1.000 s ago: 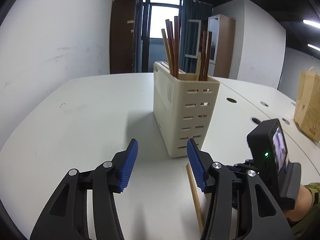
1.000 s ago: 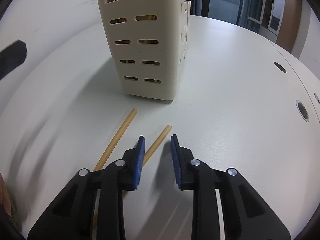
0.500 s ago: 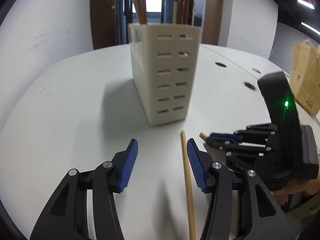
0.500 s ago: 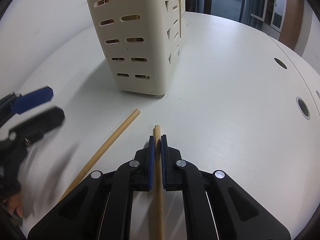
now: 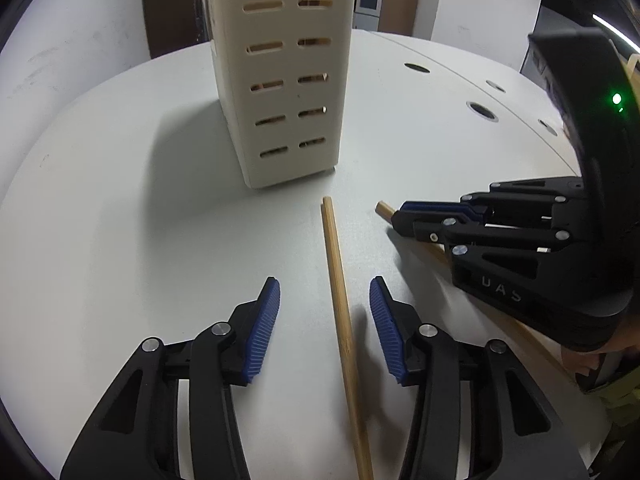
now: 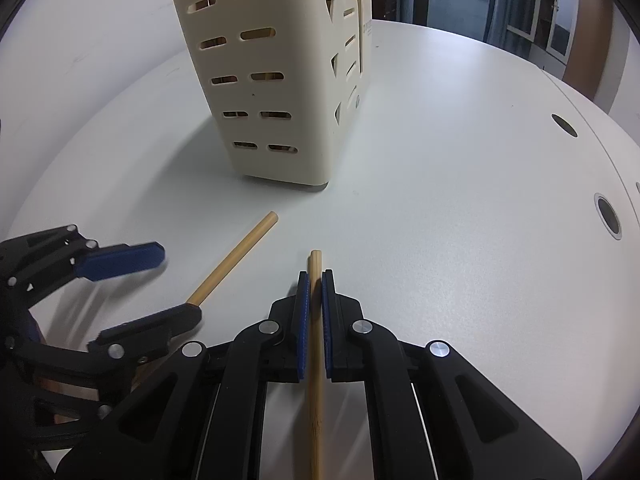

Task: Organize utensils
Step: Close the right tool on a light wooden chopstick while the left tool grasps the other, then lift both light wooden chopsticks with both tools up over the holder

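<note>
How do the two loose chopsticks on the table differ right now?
Grip: the right chopstick is clamped between the right gripper pads; the left chopstick lies untouched between the left gripper pads, whose jaws have just been closing.
Pose: the left chopstick's tip lies nearer the cream holder.
Shared: both are plain light wood.

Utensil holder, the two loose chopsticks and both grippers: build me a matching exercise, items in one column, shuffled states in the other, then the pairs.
Column one:
1. cream utensil holder
2. left chopstick
3. right chopstick
4. left gripper

Column two:
A. clamped between the shut pads of the right gripper
B. stands upright on the white table, chopsticks showing through its slots
C. jaws just been closing, pads still apart
D. lies flat on the table between two blue pads, untouched

Pairs: 1-B, 2-D, 3-A, 4-C
</note>
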`<action>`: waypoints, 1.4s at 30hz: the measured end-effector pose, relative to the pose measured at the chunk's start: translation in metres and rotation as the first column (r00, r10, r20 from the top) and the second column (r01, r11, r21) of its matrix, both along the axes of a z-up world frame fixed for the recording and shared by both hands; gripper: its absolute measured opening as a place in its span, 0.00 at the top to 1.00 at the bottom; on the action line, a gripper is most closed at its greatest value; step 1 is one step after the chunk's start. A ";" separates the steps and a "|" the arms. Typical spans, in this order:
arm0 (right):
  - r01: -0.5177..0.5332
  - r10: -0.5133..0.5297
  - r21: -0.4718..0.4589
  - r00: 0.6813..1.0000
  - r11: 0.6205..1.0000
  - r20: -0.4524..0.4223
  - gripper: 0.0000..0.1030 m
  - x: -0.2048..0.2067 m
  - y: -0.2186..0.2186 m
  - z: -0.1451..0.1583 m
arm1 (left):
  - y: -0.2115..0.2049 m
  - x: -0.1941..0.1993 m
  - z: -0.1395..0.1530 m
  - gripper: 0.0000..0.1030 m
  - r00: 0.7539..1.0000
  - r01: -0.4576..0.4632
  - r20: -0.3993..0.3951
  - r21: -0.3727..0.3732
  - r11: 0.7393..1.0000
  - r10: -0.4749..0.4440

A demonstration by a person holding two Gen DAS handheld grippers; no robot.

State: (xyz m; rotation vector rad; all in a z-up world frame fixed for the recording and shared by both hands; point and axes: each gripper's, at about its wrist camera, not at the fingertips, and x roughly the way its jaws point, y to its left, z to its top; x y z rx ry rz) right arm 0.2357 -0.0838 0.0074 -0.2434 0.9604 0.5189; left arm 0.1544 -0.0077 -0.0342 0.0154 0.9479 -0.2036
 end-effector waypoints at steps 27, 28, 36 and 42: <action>0.003 -0.031 0.178 0.987 0.984 0.156 0.93 -0.012 -0.022 0.049 | 0.021 -0.015 0.048 0.94 0.980 -0.066 0.185 -0.067 0.996 0.078; -0.004 -0.029 0.195 0.986 0.981 0.165 0.93 -0.014 -0.022 0.054 | 0.024 -0.019 0.053 0.94 0.974 -0.069 0.211 -0.079 0.994 0.085; -0.050 -0.031 0.247 0.948 0.968 0.316 0.94 -0.039 -0.026 0.092 | 0.030 -0.039 0.089 0.94 0.914 -0.059 0.391 -0.140 0.988 0.111; -0.065 -0.047 0.261 0.916 0.963 0.398 0.94 -0.043 -0.029 0.113 | 0.034 -0.058 0.112 0.94 0.865 -0.060 0.484 -0.163 0.985 0.133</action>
